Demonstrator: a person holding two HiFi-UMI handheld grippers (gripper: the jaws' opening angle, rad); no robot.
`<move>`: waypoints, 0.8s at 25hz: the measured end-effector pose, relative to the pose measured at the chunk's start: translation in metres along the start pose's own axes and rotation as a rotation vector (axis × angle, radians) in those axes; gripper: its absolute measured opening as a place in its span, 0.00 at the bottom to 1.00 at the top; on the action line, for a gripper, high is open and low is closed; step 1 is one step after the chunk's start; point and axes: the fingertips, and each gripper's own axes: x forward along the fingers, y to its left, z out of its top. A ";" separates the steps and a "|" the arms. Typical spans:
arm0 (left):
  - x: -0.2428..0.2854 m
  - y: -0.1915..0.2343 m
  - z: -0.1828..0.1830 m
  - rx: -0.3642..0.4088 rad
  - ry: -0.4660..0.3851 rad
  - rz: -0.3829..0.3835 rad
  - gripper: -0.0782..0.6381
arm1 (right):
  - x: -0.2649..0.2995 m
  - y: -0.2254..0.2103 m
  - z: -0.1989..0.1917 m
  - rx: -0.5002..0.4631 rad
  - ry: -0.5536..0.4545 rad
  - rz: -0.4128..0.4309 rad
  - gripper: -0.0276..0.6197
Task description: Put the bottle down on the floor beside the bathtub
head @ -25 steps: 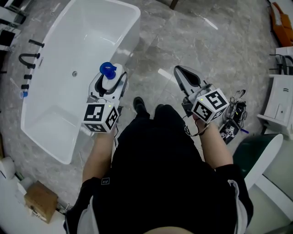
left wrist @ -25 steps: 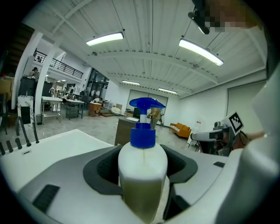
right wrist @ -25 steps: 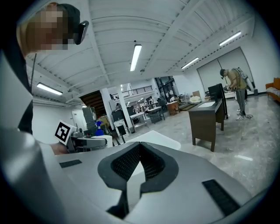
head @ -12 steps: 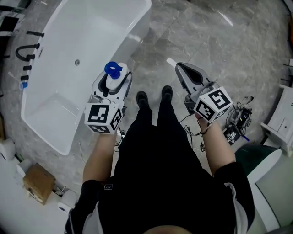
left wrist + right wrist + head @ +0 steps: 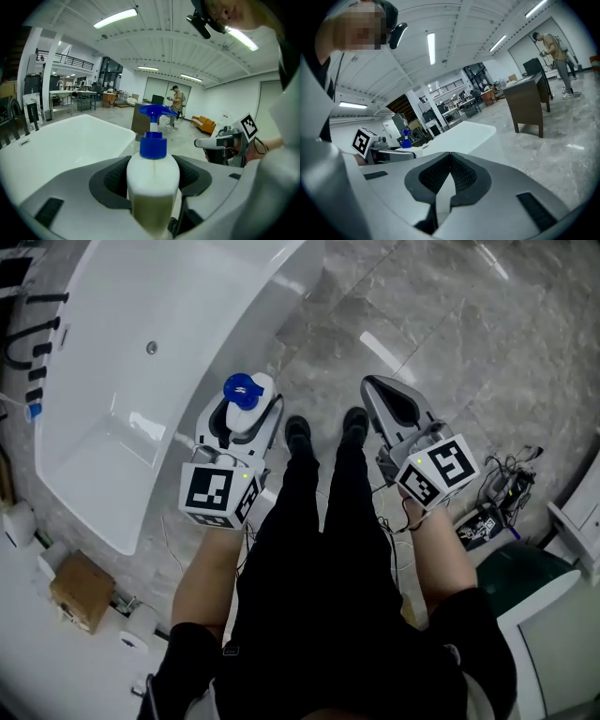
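Both grippers have sunk a little in the head view since a second ago. Two shoes [image 5: 298,432] now show side by side between them where one showed before, and the tub [image 5: 112,427] has slid up the picture.

From above, the left gripper [image 5: 246,407] is clamped on the bottle [image 5: 153,176], which shows against the tub's near rim, over the line where rim meets floor [image 5: 441,343]. How high it hangs cannot be told. That view also takes in the drain [image 5: 151,348], a box [image 5: 82,589] on the floor behind the tub and cables [image 5: 502,493] at the right.

Only the left gripper view shows the grip itself. The dark pads [image 5: 110,180] press on both sides of the white body, and yellowish liquid shows through its lower part. Past the bottle it shows the tub's rim, and at the right edge the right gripper [image 5: 373,388].

Only the right gripper view shows that gripper's jaws: their tips meet with nothing between them. It also shows a brown desk [image 5: 529,103] and a person [image 5: 555,51] far off across the hall.

The bottle stands about upright, its long axis running up and down across the jaws, with the blue spray head on top. From overhead it is seen nearly end on. Which way the nozzle points is not clear.
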 end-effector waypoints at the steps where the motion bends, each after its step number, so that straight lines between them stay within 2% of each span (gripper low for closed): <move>1: 0.010 0.004 -0.011 -0.001 0.006 0.000 0.49 | 0.007 -0.005 -0.011 -0.001 0.008 0.001 0.09; 9: 0.082 0.019 -0.121 -0.051 0.068 0.002 0.49 | 0.057 -0.052 -0.113 0.008 0.102 0.022 0.09; 15: 0.113 0.033 -0.183 -0.062 0.099 0.005 0.49 | 0.087 -0.072 -0.156 -0.006 0.123 0.039 0.09; 20: 0.156 0.051 -0.217 -0.015 0.088 0.000 0.49 | 0.114 -0.112 -0.187 -0.017 0.114 0.051 0.09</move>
